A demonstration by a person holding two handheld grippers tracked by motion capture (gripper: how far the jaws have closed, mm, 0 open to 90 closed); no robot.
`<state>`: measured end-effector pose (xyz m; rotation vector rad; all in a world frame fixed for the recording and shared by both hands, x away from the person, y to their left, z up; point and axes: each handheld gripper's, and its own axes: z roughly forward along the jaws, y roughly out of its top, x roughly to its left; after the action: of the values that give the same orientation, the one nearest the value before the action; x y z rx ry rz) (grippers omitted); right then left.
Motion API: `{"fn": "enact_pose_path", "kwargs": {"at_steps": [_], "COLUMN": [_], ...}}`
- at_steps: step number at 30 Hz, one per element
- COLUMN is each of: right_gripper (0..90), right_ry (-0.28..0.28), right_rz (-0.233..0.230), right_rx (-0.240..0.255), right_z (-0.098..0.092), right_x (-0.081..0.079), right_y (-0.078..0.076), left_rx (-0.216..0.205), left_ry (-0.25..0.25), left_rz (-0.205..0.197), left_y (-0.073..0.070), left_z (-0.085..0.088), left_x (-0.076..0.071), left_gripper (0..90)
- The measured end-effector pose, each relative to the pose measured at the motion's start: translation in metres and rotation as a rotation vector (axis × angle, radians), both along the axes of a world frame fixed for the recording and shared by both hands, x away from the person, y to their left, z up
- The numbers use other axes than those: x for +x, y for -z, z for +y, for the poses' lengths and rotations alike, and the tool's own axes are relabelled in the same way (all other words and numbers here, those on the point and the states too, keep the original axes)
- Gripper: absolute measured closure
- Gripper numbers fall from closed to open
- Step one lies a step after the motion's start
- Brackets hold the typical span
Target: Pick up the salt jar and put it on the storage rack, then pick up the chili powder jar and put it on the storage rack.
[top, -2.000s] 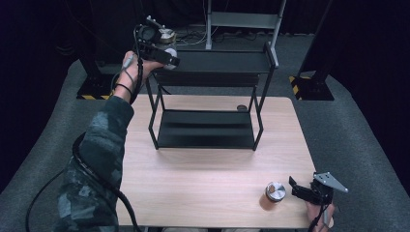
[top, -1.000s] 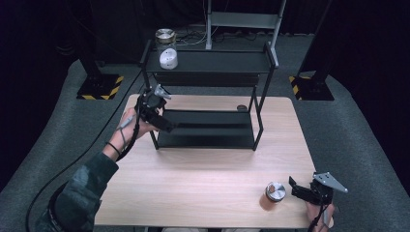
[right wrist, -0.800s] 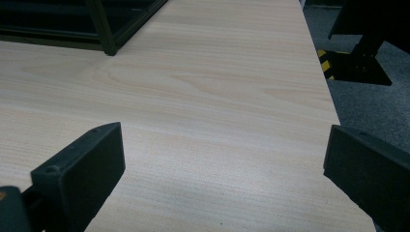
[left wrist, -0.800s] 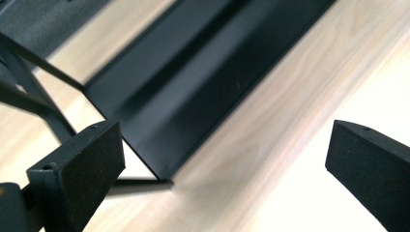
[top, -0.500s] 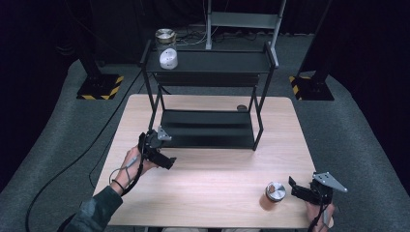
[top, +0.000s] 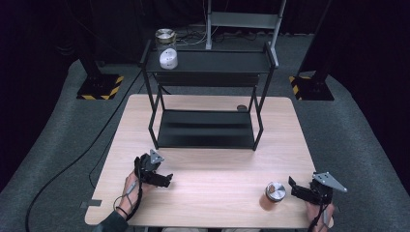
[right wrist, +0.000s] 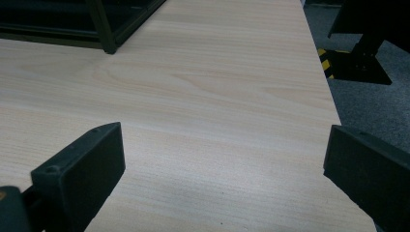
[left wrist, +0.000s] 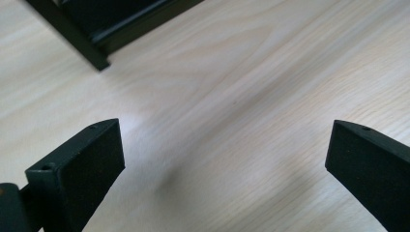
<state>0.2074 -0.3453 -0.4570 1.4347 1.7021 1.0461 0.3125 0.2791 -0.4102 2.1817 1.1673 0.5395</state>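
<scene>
Jar (top: 274, 195): small, brownish-orange body with a round silver lid, lid on. Stands upright on the wooden table (top: 212, 193) near its front edge, toward the right corner. Well apart from the black shelf rack (top: 208, 128), just beside the right gripper (top: 296, 187), not touching it.
</scene>
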Motion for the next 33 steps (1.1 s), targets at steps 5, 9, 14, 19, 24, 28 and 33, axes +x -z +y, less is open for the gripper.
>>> {"fn": "enact_pose_path", "kwargs": {"at_steps": [5,9,14,19,24,28,33], "right_gripper": [0.0,0.0,0.0,0.0,0.0,0.0,0.0], "right_ry": [0.001,0.003,0.003,0.006,0.006,0.004,0.003], "right_rz": [0.002,0.002,0.002,-0.001,-0.001,-0.001,0.000], "right_rx": [-0.003,-0.003,-0.003,-0.003,-0.006,-0.006,-0.008], "right_z": [0.001,0.001,0.001,0.001,0.002,0.001,0.002], "right_x": [0.000,0.000,0.000,0.000,0.000,0.000,0.000], "right_y": [0.000,0.000,0.000,0.000,0.000,0.000,0.000], "left_rx": [-0.052,-0.073,-0.096,-0.101,-0.101,-0.101,-0.101], "left_ry": [-0.048,-0.070,-0.086,-0.087,-0.087,-0.087,-0.088], "left_rz": [-0.006,-0.003,-0.011,-0.022,-0.022,-0.021,-0.021], "left_y": [0.013,0.020,0.024,0.026,0.026,0.026,0.026], "left_z": [0.006,0.007,0.008,0.009,0.009,0.009,0.009], "left_x": [-0.007,-0.008,-0.010,-0.013,-0.013,-0.013,-0.013], "left_gripper": [0.0,0.0,0.0,0.0,0.0,0.0,0.0]}}
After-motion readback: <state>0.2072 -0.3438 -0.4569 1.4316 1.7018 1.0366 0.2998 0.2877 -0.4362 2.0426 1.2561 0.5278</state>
